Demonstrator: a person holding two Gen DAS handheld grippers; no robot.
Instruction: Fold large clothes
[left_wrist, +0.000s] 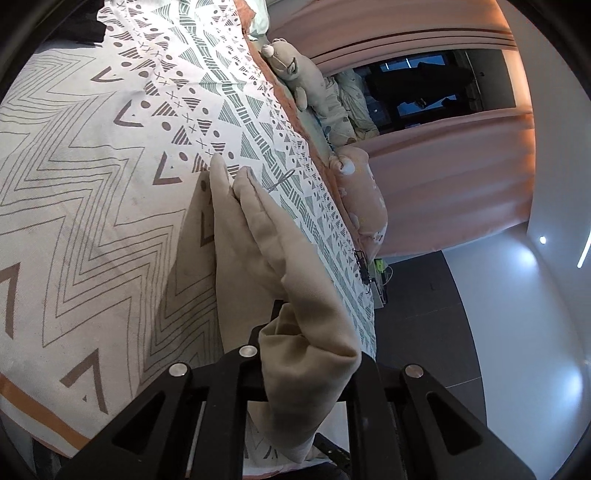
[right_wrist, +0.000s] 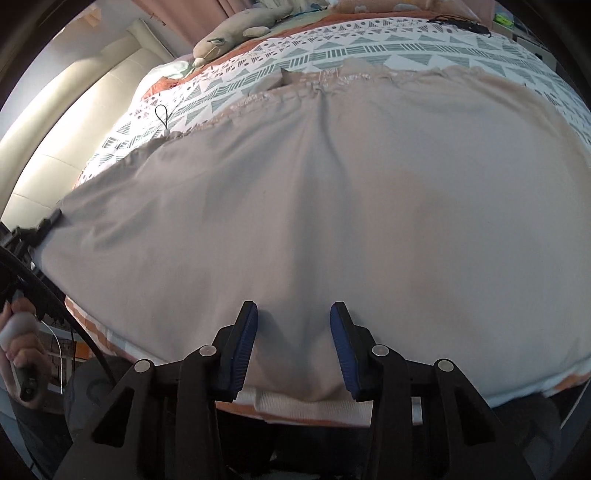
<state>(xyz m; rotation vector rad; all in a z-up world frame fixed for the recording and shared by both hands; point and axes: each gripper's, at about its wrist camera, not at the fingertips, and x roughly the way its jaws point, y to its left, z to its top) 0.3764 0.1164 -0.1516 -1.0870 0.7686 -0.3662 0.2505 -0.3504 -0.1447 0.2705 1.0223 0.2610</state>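
A large beige garment (right_wrist: 332, 221) lies spread over the patterned bedspread (right_wrist: 332, 48), reaching the bed's near edge. My right gripper (right_wrist: 293, 314) stands over that near edge with its blue pads apart. A soft ridge of the cloth lies between them, and the pads do not press on it. In the left wrist view my left gripper (left_wrist: 295, 343) is shut on a bunched corner of the beige garment (left_wrist: 258, 236), lifted off the bedspread (left_wrist: 92, 184); the cloth hides its fingertips. The left gripper (right_wrist: 48, 221) also shows at the garment's left corner.
A plush toy (left_wrist: 295, 74) and a pink pillow (left_wrist: 365, 199) lie along the bed's far side by pink curtains (left_wrist: 443, 184). Dark floor (left_wrist: 424, 314) lies beyond the bed. A cream headboard (right_wrist: 74, 129) stands left. A person's hand (right_wrist: 18, 332) holds the left handle.
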